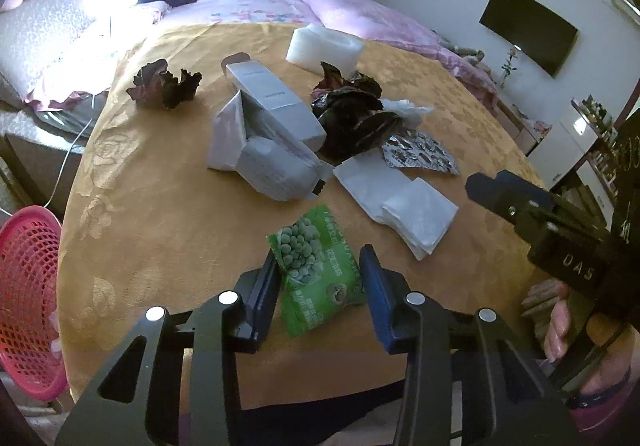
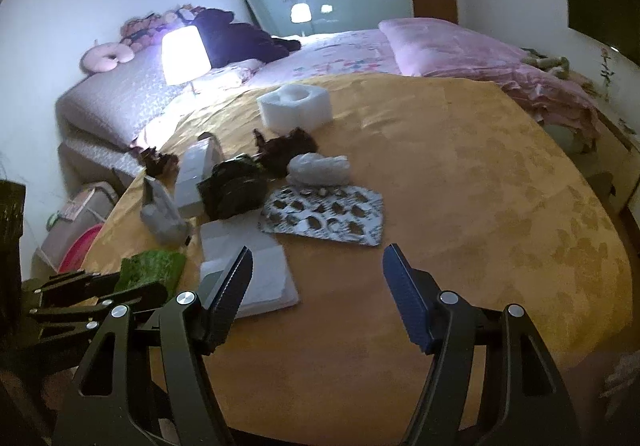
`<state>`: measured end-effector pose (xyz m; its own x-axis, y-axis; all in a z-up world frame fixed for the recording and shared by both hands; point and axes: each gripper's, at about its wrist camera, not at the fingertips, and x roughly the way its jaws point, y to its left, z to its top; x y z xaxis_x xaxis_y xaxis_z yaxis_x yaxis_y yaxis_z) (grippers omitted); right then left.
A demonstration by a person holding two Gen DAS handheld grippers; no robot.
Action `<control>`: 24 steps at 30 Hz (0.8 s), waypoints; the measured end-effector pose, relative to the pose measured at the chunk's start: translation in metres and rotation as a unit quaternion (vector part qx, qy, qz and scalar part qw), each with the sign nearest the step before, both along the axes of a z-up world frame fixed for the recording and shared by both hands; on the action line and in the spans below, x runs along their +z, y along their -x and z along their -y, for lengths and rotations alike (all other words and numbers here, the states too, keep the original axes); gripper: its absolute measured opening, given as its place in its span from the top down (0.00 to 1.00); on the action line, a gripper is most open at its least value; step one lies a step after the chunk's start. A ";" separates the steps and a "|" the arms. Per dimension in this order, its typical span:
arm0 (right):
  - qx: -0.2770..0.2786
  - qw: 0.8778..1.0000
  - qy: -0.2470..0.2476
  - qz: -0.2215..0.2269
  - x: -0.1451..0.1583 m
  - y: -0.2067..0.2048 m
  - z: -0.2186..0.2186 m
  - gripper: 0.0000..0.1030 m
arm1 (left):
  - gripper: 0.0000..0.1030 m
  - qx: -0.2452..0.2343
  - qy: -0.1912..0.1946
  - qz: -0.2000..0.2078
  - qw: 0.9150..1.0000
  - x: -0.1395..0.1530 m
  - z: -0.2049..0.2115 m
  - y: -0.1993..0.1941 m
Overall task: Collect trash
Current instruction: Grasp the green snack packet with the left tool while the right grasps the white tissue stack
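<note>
A green pea snack packet [image 1: 316, 266] lies near the front edge of the round table with the orange cloth [image 1: 168, 206]. My left gripper [image 1: 318, 266] is open, its two fingers on either side of the packet, touching or nearly touching it. The packet also shows in the right wrist view [image 2: 152, 268]. My right gripper [image 2: 318, 264] is open and empty above the cloth, beside white folded tissues [image 2: 248, 270]. Other trash: a grey carton [image 1: 276, 106], a crumpled grey bag [image 1: 272, 170], dark wrappers [image 1: 352, 114], a foil blister sheet [image 2: 324, 212], white foam [image 1: 324, 46].
A pink plastic basket [image 1: 28, 298] stands on the floor left of the table. A dark leafy scrap [image 1: 166, 84] lies at the table's far left. A bed with pink bedding [image 2: 440, 50] and a lit lamp [image 2: 184, 54] are behind the table.
</note>
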<state>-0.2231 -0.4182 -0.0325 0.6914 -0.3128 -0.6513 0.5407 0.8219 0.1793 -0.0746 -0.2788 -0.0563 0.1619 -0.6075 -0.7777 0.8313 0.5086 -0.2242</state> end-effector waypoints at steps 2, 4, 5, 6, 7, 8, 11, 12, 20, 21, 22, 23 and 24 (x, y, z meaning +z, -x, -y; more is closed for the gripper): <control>0.013 1.000 -0.002 -0.001 -0.002 -0.003 -0.004 0.36 | 0.63 0.001 -0.001 0.001 1.000 0.000 0.000 0.000; 0.029 1.000 -0.004 0.000 -0.003 -0.008 -0.008 0.36 | 0.63 0.004 -0.003 0.008 1.000 0.002 -0.002 -0.003; 0.036 0.999 -0.004 -0.001 -0.003 -0.010 -0.010 0.36 | 0.63 0.006 -0.003 0.011 1.000 0.003 -0.004 -0.004; 0.049 0.999 -0.003 -0.004 -0.005 -0.014 -0.012 0.36 | 0.63 0.010 -0.003 0.013 1.000 0.004 -0.006 -0.007; 0.055 0.998 -0.002 -0.007 -0.005 -0.017 -0.015 0.35 | 0.63 0.014 -0.003 0.013 1.000 0.006 -0.008 -0.009; 0.061 0.998 0.001 -0.009 -0.007 -0.020 -0.017 0.33 | 0.63 0.017 -0.002 0.013 1.000 0.007 -0.010 -0.011; 0.069 0.997 0.011 -0.015 -0.012 -0.029 -0.022 0.29 | 0.63 0.026 0.000 0.019 0.999 0.012 -0.018 -0.018; 0.071 0.997 0.013 -0.019 -0.014 -0.031 -0.022 0.29 | 0.63 0.028 0.000 0.020 0.999 0.013 -0.020 -0.019; 0.086 0.995 0.023 -0.040 -0.025 -0.053 -0.023 0.29 | 0.63 0.039 -0.002 0.023 0.999 0.017 -0.038 -0.027; 0.089 0.995 0.027 -0.041 -0.026 -0.054 -0.025 0.30 | 0.63 0.039 -0.001 0.023 0.999 0.017 -0.040 -0.027; 0.092 0.994 0.031 -0.042 -0.027 -0.054 -0.027 0.35 | 0.63 0.039 -0.001 0.025 0.999 0.018 -0.042 -0.027; 0.095 0.994 0.038 -0.044 -0.026 -0.055 -0.029 0.42 | 0.63 0.039 -0.001 0.027 0.999 0.018 -0.043 -0.026; 0.098 0.993 0.042 -0.045 -0.026 -0.054 -0.031 0.44 | 0.63 0.040 0.000 0.029 0.999 0.019 -0.045 -0.026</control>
